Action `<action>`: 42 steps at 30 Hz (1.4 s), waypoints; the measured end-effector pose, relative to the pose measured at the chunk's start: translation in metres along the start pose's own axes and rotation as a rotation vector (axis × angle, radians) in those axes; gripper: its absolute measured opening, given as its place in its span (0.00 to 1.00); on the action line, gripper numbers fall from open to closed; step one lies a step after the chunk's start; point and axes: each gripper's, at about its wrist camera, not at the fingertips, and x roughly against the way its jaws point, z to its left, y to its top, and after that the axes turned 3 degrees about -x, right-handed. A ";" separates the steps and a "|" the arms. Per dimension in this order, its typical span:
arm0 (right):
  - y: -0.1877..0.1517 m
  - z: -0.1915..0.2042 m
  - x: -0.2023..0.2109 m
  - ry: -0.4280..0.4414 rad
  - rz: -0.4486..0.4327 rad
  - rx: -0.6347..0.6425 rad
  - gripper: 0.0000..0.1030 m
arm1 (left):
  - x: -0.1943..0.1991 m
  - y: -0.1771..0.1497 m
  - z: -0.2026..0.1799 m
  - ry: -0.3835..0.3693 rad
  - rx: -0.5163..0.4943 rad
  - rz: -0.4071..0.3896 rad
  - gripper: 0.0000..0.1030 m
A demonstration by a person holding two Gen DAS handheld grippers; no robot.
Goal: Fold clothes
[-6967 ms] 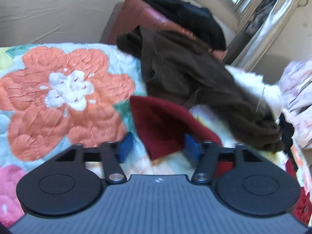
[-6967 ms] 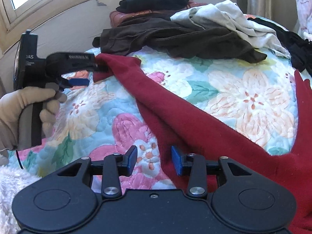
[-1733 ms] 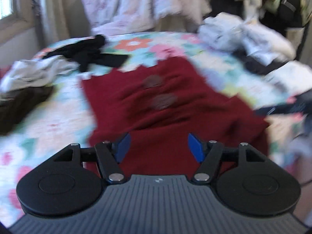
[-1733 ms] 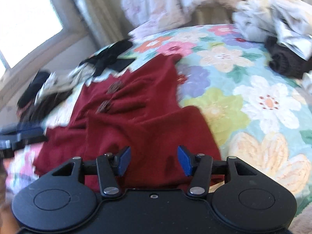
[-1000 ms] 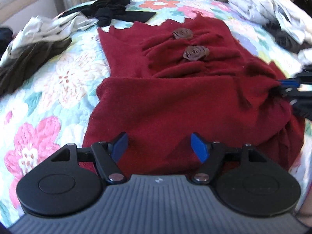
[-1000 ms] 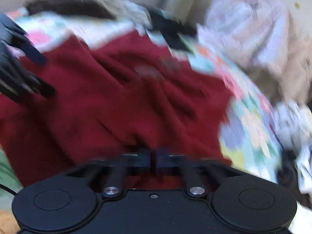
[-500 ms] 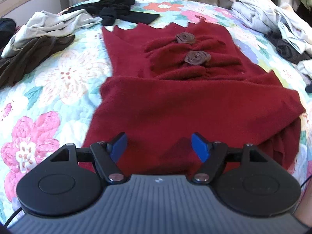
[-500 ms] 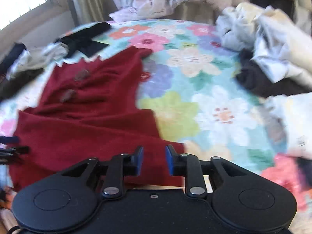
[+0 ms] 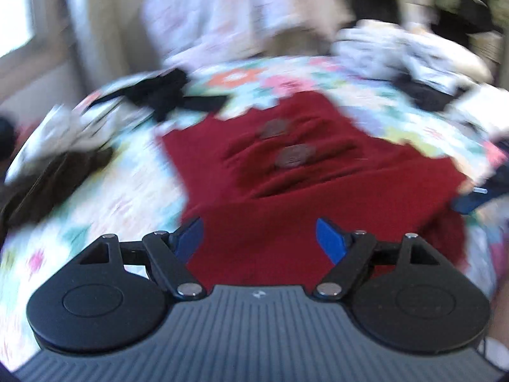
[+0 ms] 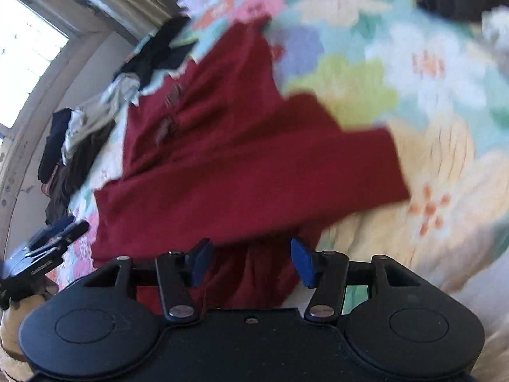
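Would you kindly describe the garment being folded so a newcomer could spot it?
On the floral quilt, among scattered dark and pale clothes, lies the dark red top. It alone is red, with two brown fabric rosettes on its gathered front.

One red garment (image 9: 318, 197), two fabric rosettes (image 9: 294, 156) on it, two grippers, one floral quilt (image 10: 429, 73), one black garment (image 9: 165, 95)

You have almost nothing legible here: white lettering on the left claw (image 10: 47, 242) in your right wrist view is too blurred to make out.
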 end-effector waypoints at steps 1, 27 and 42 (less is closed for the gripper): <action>-0.002 -0.004 -0.004 0.008 0.010 -0.037 0.58 | 0.000 -0.001 -0.007 -0.046 -0.026 -0.005 0.74; -0.004 -0.022 -0.046 0.278 -0.111 -0.250 0.47 | -0.034 -0.032 -0.124 -0.237 -0.470 0.111 0.74; 0.042 0.027 -0.008 0.291 -0.247 0.048 0.17 | -0.050 -0.043 -0.122 0.090 -0.643 0.131 0.79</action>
